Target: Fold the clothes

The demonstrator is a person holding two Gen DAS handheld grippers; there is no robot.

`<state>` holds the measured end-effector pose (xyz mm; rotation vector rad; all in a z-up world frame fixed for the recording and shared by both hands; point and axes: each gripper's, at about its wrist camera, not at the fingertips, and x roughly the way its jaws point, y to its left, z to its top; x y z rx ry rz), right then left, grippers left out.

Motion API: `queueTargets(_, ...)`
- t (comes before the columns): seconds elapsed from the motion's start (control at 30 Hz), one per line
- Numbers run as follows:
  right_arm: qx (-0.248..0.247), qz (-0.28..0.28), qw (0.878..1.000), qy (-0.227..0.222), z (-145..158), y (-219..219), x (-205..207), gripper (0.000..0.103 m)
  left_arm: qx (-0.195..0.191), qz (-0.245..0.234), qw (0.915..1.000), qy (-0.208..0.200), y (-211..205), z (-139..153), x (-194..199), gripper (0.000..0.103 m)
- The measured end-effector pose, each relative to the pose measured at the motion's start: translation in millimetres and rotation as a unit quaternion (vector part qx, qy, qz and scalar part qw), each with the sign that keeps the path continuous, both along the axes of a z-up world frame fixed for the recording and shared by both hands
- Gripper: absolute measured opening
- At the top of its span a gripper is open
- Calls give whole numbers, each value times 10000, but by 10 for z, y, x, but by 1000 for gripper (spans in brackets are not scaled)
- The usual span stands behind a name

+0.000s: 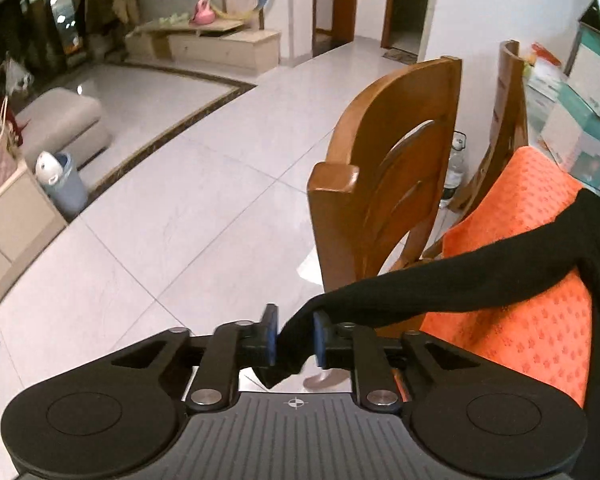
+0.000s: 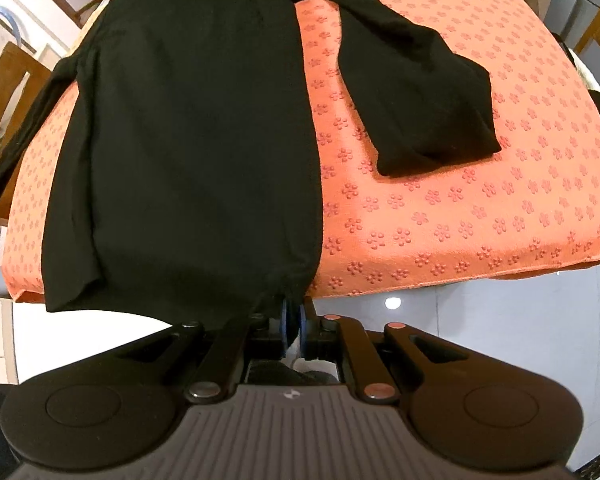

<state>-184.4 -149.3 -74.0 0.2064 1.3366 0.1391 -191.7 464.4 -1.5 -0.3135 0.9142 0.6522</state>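
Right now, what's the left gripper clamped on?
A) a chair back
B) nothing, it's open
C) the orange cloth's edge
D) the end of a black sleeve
D: in the left wrist view the left gripper has its blue pads closed on the end of the black sleeve, which stretches off toward the orange cloth.

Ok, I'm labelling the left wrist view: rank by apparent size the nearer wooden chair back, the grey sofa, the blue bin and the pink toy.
1. Nearer wooden chair back, partly because it is close.
2. Grey sofa.
3. Blue bin.
4. Pink toy, far off.
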Motion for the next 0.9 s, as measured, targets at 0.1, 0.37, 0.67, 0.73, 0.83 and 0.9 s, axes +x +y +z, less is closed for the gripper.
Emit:
queueTargets(0.1, -73, -138, 9999, -36, 13, -71, -25, 16, 24, -106, 9999, 23, -125, 7, -44, 39)
queueTargets(0.37, -44, -514, 9985, -207, 39, -278, -99, 40, -12, -957, 9952, 197, -704, -31, -92, 44)
queueTargets(0.67, 185, -612, 9979, -74, -319, -269, -76, 42, -105, -1797, 9834, 218, -1448, -73, 20, 48)
queueTargets(0.73, 265, -552, 9981, -42, -398, -274, -78, 26, -143, -1961, 9802, 237, -1593, -76, 40, 49)
queueTargets(0.83, 416, -460, 9981, -43, -423, -293, -95, 7, -186, -2195, 9751, 270, -1813, -109, 89, 50)
queueTargets(0.9, 447, -418, 9981, -84, -392, -309, -112, 7, -247, -2356, 9711, 297, -1971, -131, 117, 50)
